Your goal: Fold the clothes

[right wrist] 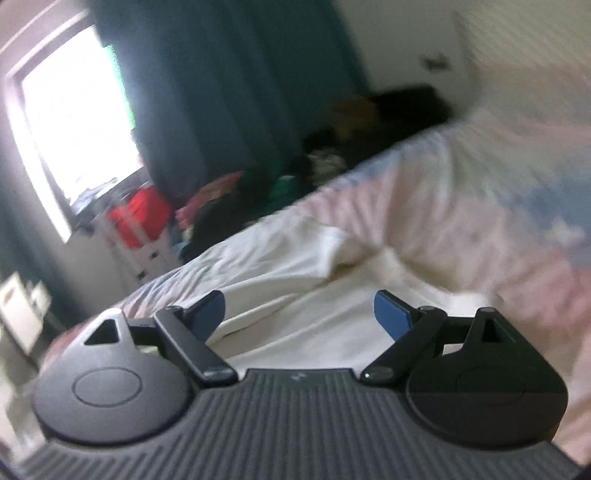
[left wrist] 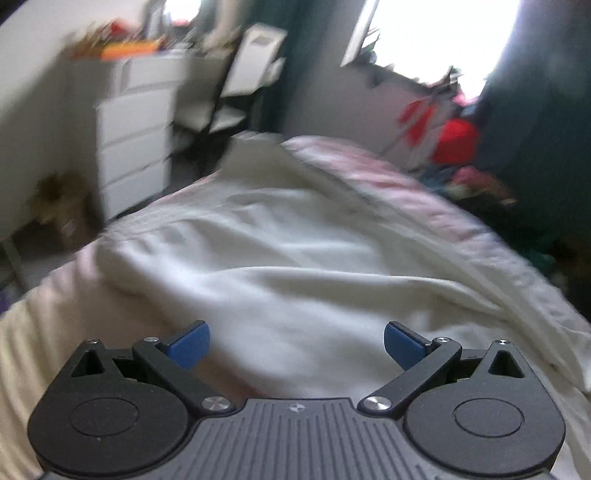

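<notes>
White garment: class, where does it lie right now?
In both wrist views the white garment lies spread on the pink-patterned bed, just ahead of the open left gripper and right gripper.

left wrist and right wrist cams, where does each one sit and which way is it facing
Left wrist: sits on the left gripper, low over the bed, looking along a white garment toward a white drawer unit and a bright window; only its own open blue-padded fingers show.
Right wrist: sits on the right gripper, tilted, looking across the same white garment toward the dark curtain and window; only its own open fingers show.
Shared: the garment, the pinkish bed cover, the red item below the window.
</notes>
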A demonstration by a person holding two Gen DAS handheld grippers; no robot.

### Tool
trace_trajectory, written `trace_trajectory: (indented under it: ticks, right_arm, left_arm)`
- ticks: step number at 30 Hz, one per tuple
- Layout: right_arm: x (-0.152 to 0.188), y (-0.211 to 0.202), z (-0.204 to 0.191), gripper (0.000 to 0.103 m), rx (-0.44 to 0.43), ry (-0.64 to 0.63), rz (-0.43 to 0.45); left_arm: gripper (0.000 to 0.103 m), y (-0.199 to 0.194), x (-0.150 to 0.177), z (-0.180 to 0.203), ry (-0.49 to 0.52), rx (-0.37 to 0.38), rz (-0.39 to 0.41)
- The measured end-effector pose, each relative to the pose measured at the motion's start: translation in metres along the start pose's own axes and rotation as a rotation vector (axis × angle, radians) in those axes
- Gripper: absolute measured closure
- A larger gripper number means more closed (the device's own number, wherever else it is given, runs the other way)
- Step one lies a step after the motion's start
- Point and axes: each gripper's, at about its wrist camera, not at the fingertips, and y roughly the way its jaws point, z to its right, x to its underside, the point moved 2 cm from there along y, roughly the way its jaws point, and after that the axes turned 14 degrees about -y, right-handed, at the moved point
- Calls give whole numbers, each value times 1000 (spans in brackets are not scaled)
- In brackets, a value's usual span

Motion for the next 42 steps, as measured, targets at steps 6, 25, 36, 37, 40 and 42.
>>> trace_trajectory:
  ticks: [6, 25, 36, 37, 40, 42]
  right_arm:
    - [16, 6, 68, 14, 107, 295, -83]
    - [77, 94, 107, 29, 120, 632, -297]
    - [57, 99, 111, 41, 79, 592, -131]
    - [61, 102, 114, 42, 89, 599, -147]
    - [70, 108, 121, 69, 122, 619, -178]
    - [70, 106, 124, 91, 121, 642, -145]
  left_arm:
    - [1, 20, -39, -64, -265, -30, -68]
    - [6, 47, -38, -133, -675, 155, -135]
    - [23, 47, -39, -142, -725, 206, -123]
    - [26, 47, -39, -142, -724, 201, -121]
    - [33, 47, -40, -141, -722, 187, -113]
    - [43, 47, -41, -140, -718, 183, -105]
